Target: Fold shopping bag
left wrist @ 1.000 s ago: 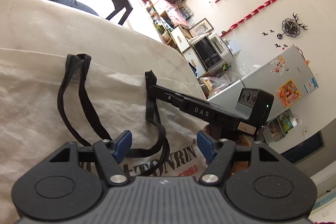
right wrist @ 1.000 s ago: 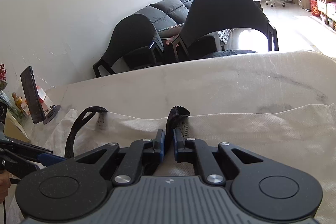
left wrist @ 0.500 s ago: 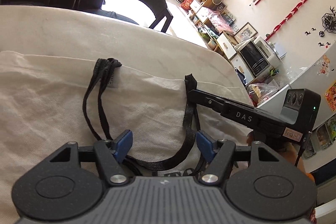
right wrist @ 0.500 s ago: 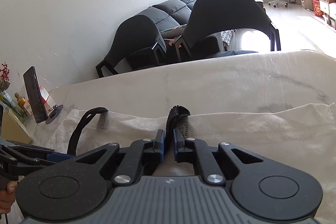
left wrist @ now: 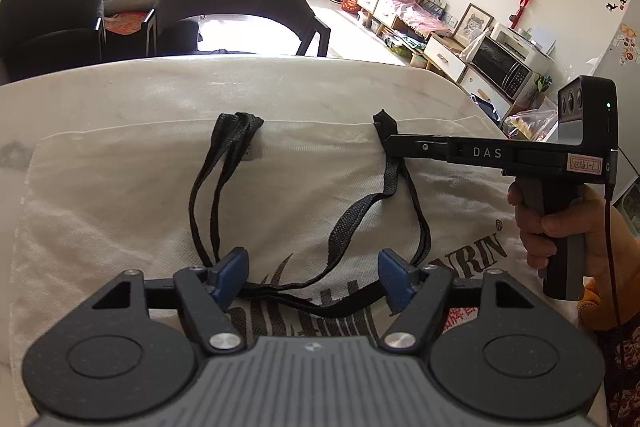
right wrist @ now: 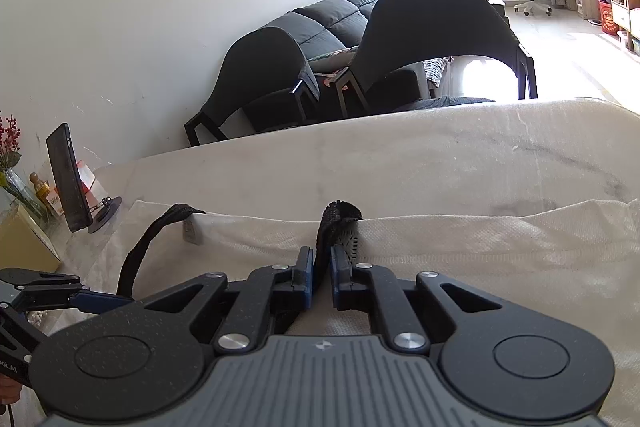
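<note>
A white shopping bag [left wrist: 300, 187] with black print lies flat on the table, and its two black handles fall back over it. My left gripper [left wrist: 314, 275] hovers over the slack handle loops [left wrist: 348, 223]; its jaws are opening wide and the pads press on nothing. My right gripper [right wrist: 320, 267] pinches the right handle strap [right wrist: 340, 219] at the bag's top edge. Its jaws are starting to open, with the strap still between the pads. In the left wrist view it [left wrist: 386, 141] reaches in from the right, held by a hand [left wrist: 560, 227].
The cloth-covered table [left wrist: 240, 87] runs past the bag to a far edge. Two dark chairs [right wrist: 432, 27] stand behind it. A phone on a stand [right wrist: 68, 179] and a vase sit at the table's left end. Shelves and appliances line the right wall.
The left gripper has rolled level and swung to face the bag's top edge squarely, and its fingers stand a little wider. The right gripper has stayed on the strap.
</note>
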The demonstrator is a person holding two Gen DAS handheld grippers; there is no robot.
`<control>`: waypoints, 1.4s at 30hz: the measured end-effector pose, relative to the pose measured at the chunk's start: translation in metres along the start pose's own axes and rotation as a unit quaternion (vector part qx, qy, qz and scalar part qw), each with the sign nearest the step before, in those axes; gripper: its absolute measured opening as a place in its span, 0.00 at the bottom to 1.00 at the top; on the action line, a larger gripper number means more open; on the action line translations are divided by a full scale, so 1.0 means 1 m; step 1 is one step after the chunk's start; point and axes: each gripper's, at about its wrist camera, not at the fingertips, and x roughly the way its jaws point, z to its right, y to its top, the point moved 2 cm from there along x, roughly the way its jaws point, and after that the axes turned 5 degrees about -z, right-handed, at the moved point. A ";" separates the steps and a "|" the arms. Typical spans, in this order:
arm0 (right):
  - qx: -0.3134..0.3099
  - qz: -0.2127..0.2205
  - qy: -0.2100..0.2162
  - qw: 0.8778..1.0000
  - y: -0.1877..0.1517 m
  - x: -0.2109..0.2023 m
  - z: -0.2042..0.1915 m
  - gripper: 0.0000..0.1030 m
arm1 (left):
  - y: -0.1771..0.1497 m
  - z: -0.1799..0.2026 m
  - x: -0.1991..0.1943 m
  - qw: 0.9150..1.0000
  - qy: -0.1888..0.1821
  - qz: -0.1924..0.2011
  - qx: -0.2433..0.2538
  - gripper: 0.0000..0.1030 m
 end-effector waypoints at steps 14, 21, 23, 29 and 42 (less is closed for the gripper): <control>-0.018 0.023 0.027 0.999 0.007 -0.006 -0.015 0.25 | 0.009 0.012 -0.004 0.996 -0.069 0.061 0.000 0.78; -0.007 0.015 0.023 1.000 0.016 -0.020 -0.022 0.36 | 0.017 0.007 -0.012 0.990 -0.106 0.087 -0.038 0.79; -0.013 0.016 0.008 1.000 0.016 -0.035 -0.027 0.44 | 0.017 0.006 -0.022 0.989 -0.102 0.097 -0.041 0.81; -0.010 0.017 -0.022 1.000 0.005 -0.070 -0.041 0.55 | 0.005 0.004 -0.054 0.989 -0.074 0.114 -0.051 0.83; 0.019 0.018 -0.072 0.997 -0.058 -0.129 -0.064 0.72 | -0.044 -0.017 -0.116 0.989 -0.046 0.130 -0.059 0.84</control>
